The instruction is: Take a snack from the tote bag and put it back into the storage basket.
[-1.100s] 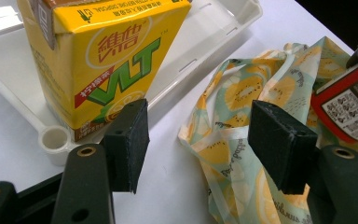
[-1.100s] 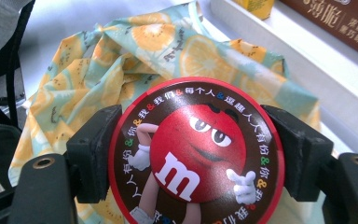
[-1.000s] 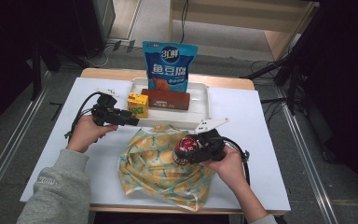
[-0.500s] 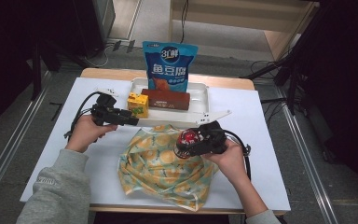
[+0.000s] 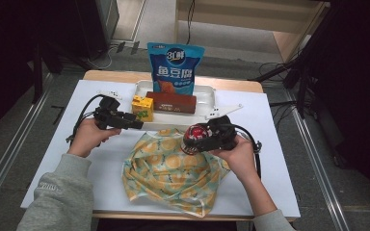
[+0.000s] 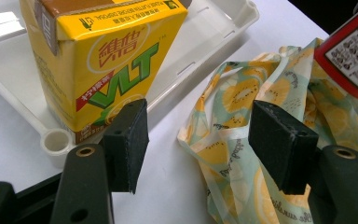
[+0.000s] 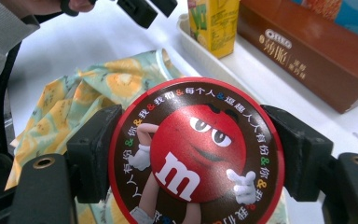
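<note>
My right gripper (image 5: 193,138) is shut on a round red M&M's tub (image 5: 195,134), held just above the upper right of a fruit-print cloth bag (image 5: 173,171). The tub's lid (image 7: 196,151) sits clamped between both pads in the right gripper view. My left gripper (image 5: 136,123) is open, its tips beside a yellow drink carton (image 5: 142,107) that stands at the left end of a white tray (image 5: 207,98). In the left gripper view the carton (image 6: 98,60) stands behind the left pad, and the bag (image 6: 242,135) lies past the right pad.
A brown Oreo box (image 5: 171,102) lies in the tray, with a blue snack pouch (image 5: 175,68) standing behind it. All rest on a white table (image 5: 274,144). Dark floor and cables surround the table.
My right gripper has carried the tub up and slightly toward the tray, off the middle of the bag. The left gripper has stayed put.
</note>
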Available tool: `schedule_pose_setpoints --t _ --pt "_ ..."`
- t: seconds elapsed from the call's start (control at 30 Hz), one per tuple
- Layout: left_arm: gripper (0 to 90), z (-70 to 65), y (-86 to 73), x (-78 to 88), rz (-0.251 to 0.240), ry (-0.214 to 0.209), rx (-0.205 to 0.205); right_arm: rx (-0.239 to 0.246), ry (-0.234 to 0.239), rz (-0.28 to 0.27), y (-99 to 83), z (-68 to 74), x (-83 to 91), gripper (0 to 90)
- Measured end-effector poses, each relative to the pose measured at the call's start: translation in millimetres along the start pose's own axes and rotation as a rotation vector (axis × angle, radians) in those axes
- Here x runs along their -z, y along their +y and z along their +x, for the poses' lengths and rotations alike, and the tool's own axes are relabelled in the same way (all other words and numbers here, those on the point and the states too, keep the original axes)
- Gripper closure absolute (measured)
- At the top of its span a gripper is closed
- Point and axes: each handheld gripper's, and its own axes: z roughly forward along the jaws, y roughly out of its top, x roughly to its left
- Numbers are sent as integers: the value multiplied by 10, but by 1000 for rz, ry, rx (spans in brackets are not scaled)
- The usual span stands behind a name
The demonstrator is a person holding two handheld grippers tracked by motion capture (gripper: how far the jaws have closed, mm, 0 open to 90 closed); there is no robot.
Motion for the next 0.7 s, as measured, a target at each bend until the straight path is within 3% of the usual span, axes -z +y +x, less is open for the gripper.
schedule_pose_setpoints --t 0.7 --pt "383 -30 -48 77 -8 7 -8 -8 -21 -34 288 -202 46 260"
